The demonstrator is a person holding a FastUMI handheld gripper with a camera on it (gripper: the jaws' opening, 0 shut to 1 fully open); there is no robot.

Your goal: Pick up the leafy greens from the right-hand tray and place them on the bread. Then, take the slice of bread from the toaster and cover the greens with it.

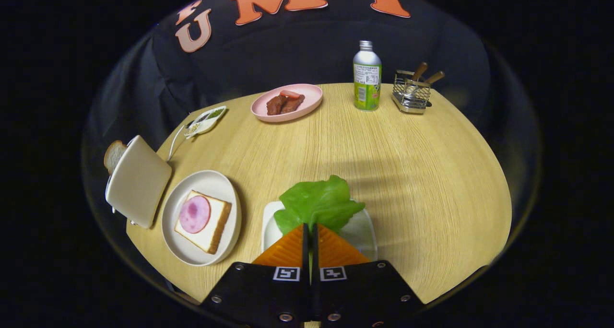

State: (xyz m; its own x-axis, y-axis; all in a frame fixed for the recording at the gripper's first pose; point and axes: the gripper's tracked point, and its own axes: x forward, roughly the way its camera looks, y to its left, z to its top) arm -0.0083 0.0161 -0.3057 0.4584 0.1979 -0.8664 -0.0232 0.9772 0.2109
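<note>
My gripper (310,226) is shut on the near edge of a green lettuce leaf (317,204), which spreads out just ahead of the fingertips over a white square tray (360,232). I cannot tell whether the leaf is raised off the tray. To the left of the fingers, a round white plate (211,180) holds a slice of bread (215,222) with a pink ham round (194,214) on top. Further left stands a cream toaster (138,180) with a bread slice (113,155) sticking out of its far side.
At the table's far side are a pink plate with brown meat pieces (287,102), a metal bottle (367,76) and a wire rack with wooden-handled utensils (411,91). A small white dish of seasonings (206,120) lies beyond the toaster, whose cord runs beside it.
</note>
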